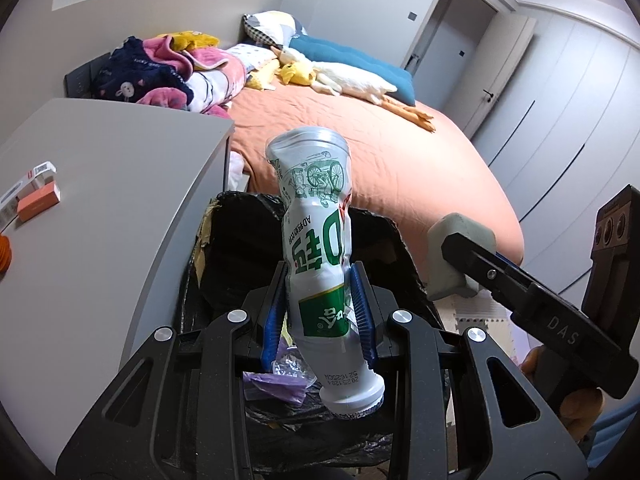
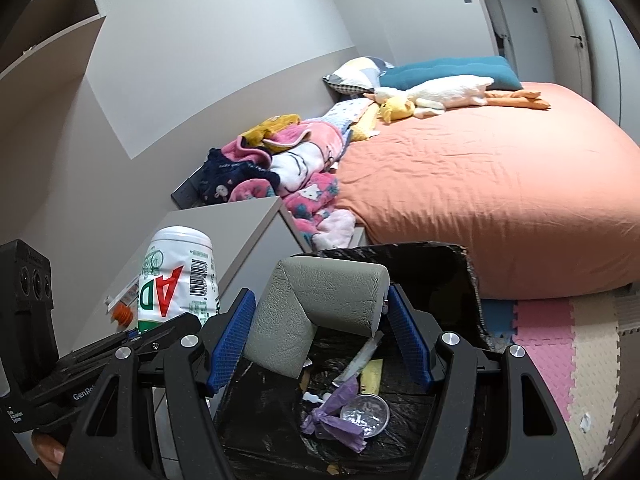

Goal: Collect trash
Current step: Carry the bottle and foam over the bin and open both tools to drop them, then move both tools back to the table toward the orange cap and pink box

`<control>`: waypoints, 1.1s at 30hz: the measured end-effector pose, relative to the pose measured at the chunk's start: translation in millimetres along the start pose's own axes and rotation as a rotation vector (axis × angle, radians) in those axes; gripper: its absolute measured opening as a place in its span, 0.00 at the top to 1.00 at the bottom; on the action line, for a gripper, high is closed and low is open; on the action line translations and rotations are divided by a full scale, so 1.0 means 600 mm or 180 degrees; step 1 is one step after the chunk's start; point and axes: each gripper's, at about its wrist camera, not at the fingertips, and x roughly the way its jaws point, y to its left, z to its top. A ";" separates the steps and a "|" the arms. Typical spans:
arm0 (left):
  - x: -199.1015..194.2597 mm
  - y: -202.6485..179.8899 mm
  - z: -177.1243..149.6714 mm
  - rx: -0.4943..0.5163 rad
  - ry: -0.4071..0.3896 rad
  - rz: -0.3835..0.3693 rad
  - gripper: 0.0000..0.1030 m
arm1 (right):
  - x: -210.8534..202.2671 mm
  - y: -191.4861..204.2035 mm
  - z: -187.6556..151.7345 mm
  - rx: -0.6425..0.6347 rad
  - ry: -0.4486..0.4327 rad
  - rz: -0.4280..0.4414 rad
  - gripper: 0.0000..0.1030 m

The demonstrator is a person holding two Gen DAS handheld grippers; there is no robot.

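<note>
White plastic, green-and-red print: one dented drink bottle [image 1: 318,256], cap end toward the camera, base tilted up and away. Clamped at its waist between the blue pads of the left gripper [image 1: 319,312]; held over the open mouth of the bin [image 1: 376,236]. Left gripper angled downward, fingers pointing into the bin.

Grey textured foam: one L-shaped corner guard [image 2: 320,300], pinched between the blue pads of the right gripper [image 2: 320,334], jaws set wide around it. Held above the same bin, right gripper tilted down and standing just beside the left one; in the left wrist view the guard [image 1: 460,256] shows to the right of the bottle, in the right wrist view the bottle [image 2: 176,276] shows to the left of the guard.

Bin: black liner [image 2: 448,264] draped over a box-like rim. Contents visible below the right gripper: crumpled purple wrapper [image 2: 332,416], clear round lid or cup [image 2: 366,414], pale strip of packaging [image 2: 370,376].

Surroundings: grey cabinet top [image 1: 112,184] touching the bin's left side, bearing a small orange box [image 1: 38,202]. Bed with orange sheet [image 2: 480,200] behind the bin; heap of pink and navy clothing [image 2: 280,176], white goose plush [image 2: 444,94], teal pillow [image 2: 452,70]. Pastel foam floor mat [image 2: 560,344] beside the bin.
</note>
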 end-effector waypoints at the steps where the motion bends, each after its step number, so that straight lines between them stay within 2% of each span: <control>1: 0.003 -0.002 0.001 0.0010 0.0007 0.0009 0.70 | 0.000 -0.002 0.000 0.0008 0.0000 -0.0009 0.33; 16: 0.027 0.002 0.004 0.0042 0.0142 0.0099 0.69 | 0.021 -0.009 0.003 0.0032 0.0078 -0.0064 0.31; 17: 0.028 0.004 0.005 0.0023 0.0164 0.0117 0.56 | 0.023 -0.008 0.003 0.0026 0.0085 -0.0068 0.30; 18: 0.028 0.009 0.006 -0.0019 0.0154 0.0209 0.39 | 0.023 -0.007 0.004 0.0021 0.0085 -0.0098 0.24; 19: 0.025 0.012 0.007 -0.0042 0.0106 0.0305 0.05 | 0.022 -0.006 0.004 0.0021 0.0071 -0.0126 0.18; 21: 0.013 0.015 0.009 -0.0036 -0.0033 0.0454 0.06 | 0.018 -0.006 0.005 0.0025 0.0027 -0.0144 0.16; 33: -0.007 0.024 0.008 -0.0025 -0.0093 0.0507 0.06 | 0.016 -0.003 0.001 0.0030 0.0000 -0.0137 0.16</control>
